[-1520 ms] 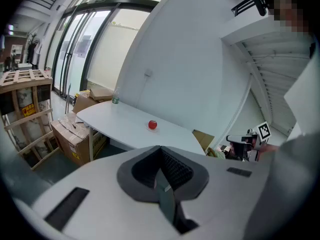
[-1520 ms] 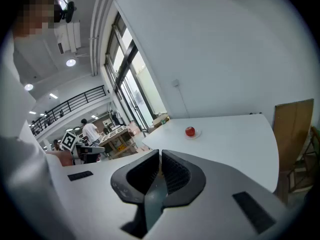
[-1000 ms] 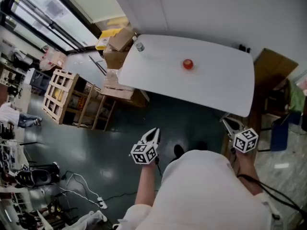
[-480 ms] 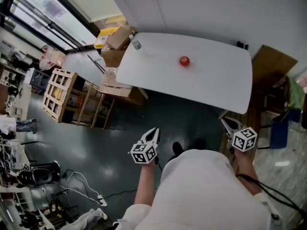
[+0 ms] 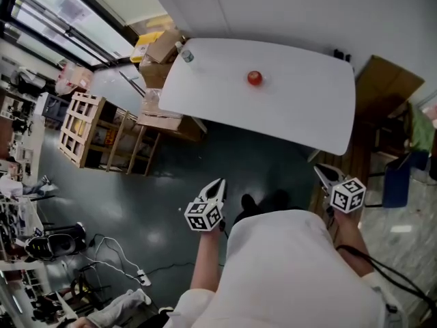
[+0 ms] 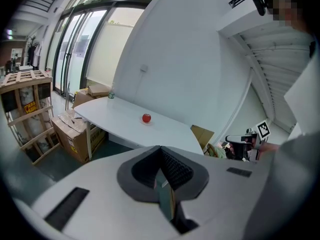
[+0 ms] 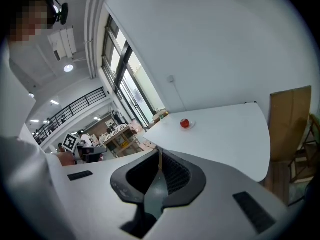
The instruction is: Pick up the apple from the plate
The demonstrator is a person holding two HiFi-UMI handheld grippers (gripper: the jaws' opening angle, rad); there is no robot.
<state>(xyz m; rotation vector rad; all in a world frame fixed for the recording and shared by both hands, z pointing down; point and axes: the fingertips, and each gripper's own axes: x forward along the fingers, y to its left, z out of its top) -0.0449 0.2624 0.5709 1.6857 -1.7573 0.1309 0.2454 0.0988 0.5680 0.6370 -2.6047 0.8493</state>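
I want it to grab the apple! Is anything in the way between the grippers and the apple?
Nothing visible. Only floor and bare table lie between the apple and the left gripper or the right gripper. A bottle stands at the table's far corner, off to the side.

Person wearing a white top and working with a matched pair of handheld grippers.
The top [image 5: 293,272] is showing plain white with short sleeves; a thin black cable [image 5: 369,265] is trailing across its right side. The left gripper [image 5: 219,182] and right gripper [image 5: 319,171] are each showing a pale grey shell, pointed white jaws lined with dark ribbed pads, dark rectangular slots, and a white cube [image 5: 203,216] bearing black square markers.
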